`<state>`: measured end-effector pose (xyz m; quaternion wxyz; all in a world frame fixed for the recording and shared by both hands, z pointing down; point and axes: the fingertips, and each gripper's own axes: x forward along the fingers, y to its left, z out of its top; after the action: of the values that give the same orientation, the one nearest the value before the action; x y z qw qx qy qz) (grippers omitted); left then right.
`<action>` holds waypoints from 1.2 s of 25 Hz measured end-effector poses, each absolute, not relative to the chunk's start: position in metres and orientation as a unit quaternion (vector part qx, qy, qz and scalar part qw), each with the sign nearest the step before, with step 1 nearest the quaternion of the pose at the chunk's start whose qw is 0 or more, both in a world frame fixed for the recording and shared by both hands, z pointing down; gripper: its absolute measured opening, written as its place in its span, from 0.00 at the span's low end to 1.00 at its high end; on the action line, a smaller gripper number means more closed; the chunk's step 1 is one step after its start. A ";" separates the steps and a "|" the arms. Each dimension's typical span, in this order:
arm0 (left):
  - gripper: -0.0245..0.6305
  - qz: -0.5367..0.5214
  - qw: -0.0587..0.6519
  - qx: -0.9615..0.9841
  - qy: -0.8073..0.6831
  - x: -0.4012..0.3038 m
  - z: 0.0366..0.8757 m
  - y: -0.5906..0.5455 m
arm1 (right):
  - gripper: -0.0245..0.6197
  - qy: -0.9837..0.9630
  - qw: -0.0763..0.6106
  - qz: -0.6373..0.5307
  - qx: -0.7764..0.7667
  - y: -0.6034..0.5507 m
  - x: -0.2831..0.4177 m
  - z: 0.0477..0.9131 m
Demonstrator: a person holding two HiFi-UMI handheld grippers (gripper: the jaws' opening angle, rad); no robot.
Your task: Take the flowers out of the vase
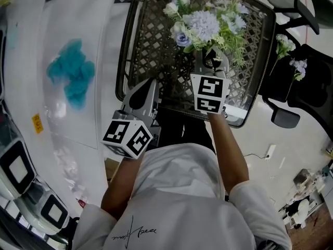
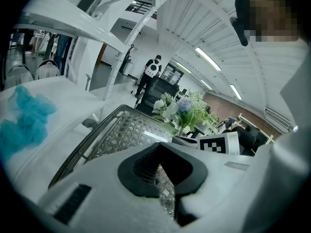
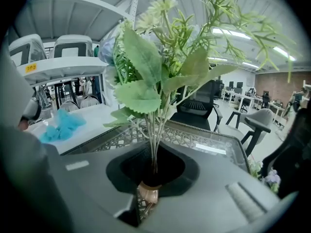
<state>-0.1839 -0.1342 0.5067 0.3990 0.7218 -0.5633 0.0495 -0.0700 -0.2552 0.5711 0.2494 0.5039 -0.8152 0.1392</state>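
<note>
Bouquet (image 3: 160, 57) stems stand upright in your right tool (image 3: 146, 197), clamped at the brown wrap. Your left tool (image 2: 167, 198), shut and empty, hovers over the lattice surface (image 1: 151, 40).

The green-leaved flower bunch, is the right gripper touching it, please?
Touching. The right gripper view shows the right gripper clamped on the green-leaved flower bunch at its stems.

Woven lattice table (image 1: 151, 51) under glossy glass; matt plastic-looking flowers (image 1: 205, 25).
</note>
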 end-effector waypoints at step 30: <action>0.04 0.021 0.362 0.727 -0.583 -0.182 0.476 -0.121 | 0.09 -0.840 0.215 0.129 0.482 -0.243 -0.072 0.522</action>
<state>-0.1817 -0.1207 0.4762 0.3625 0.7269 -0.5829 0.0212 -0.0722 -0.2433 0.5218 0.2152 0.4816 -0.8397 0.1292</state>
